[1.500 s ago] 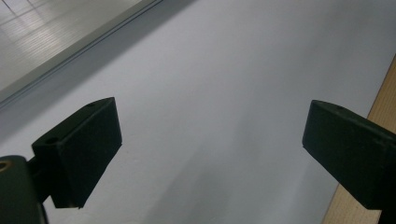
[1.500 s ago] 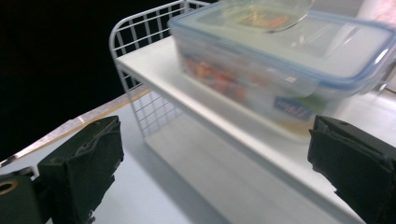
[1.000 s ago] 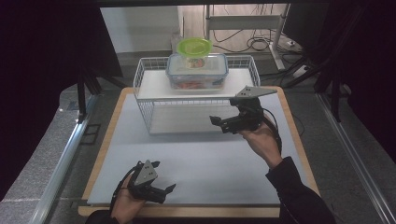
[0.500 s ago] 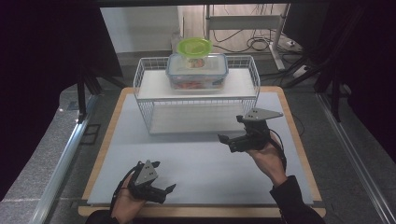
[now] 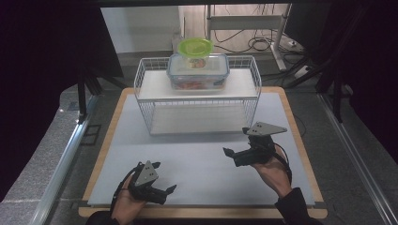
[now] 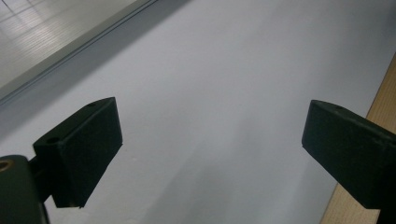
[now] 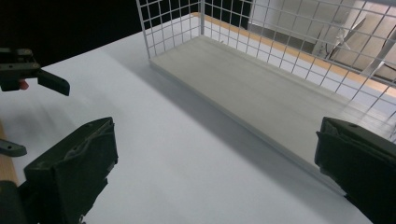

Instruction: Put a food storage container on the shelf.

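My left tongs (image 5: 165,181) and right tongs (image 5: 234,146) both stood spread wide, empty, over the worktop (image 5: 197,164); the lidded food container (image 5: 198,71) sat atop the wire rack (image 5: 197,101).

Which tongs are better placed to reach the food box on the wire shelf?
Right, probably. The right tongs are open and closer to the wire shelf holding the food box; the left tongs sit open at the near table edge.

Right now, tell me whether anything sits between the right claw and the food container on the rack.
Nothing visible on the mat between them. The right claw, open, is low; the container sits on the wire rack's top shelf.
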Tool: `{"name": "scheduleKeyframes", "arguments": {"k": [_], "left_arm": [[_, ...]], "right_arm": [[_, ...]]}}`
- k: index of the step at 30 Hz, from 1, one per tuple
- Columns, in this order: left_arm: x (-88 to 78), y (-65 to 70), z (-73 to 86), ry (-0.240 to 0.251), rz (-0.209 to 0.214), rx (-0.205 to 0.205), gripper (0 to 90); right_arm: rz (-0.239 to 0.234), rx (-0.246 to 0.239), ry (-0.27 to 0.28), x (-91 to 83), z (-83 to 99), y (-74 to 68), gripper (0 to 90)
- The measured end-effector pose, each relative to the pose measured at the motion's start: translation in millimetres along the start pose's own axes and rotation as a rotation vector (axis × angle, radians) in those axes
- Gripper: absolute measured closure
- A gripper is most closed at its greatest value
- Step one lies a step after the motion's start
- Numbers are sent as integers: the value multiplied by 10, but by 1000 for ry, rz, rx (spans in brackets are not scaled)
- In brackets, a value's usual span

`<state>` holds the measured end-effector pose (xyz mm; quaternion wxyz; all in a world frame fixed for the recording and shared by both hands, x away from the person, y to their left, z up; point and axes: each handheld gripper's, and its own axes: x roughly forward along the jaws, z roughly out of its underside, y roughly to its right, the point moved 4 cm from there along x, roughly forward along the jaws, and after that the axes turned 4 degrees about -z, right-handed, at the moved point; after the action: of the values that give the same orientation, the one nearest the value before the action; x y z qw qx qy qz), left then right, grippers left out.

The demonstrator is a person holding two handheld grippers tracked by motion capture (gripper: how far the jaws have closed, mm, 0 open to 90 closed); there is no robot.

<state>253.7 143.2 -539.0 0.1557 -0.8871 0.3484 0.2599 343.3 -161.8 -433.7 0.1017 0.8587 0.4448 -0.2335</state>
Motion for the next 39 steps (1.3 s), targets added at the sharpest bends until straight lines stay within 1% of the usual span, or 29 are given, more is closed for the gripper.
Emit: {"name": "scheduleKeyframes", "arguments": {"k": [3, 7, 11, 15, 19, 25, 31, 33, 37, 39], "left_arm": [[2, 0, 1, 1, 0, -2, 47], [2, -5, 4, 2, -4, 0, 46], [4, -7, 8, 1, -5, 1, 46], [5, -6, 10, 2, -4, 0, 45], [10, -7, 12, 3, -7, -2, 45], [14, -8, 15, 1, -8, 3, 44], [18, -8, 19, 0, -11, 7, 43], [19, -7, 19, 0, -11, 7, 43], [22, -7, 23, -3, -13, 13, 42], [21, -7, 24, -3, -13, 14, 42]], "right_arm": [[-4, 6, -8, -12, 60, -23, 0], [-2, -2, -23, -29, 156, -48, 0], [24, -10, -30, -66, 247, -56, 0], [34, 5, -33, -119, 332, -60, 0], [55, 14, -37, -176, 436, -48, 0], [77, 35, -48, -248, 633, -22, 0], [103, 63, -65, -281, 828, 1, 0], [105, 67, -81, -273, 895, -1, 0], [124, 55, -124, -243, 1010, -2, 0], [123, 66, -143, -222, 1072, 1, 0]]}}
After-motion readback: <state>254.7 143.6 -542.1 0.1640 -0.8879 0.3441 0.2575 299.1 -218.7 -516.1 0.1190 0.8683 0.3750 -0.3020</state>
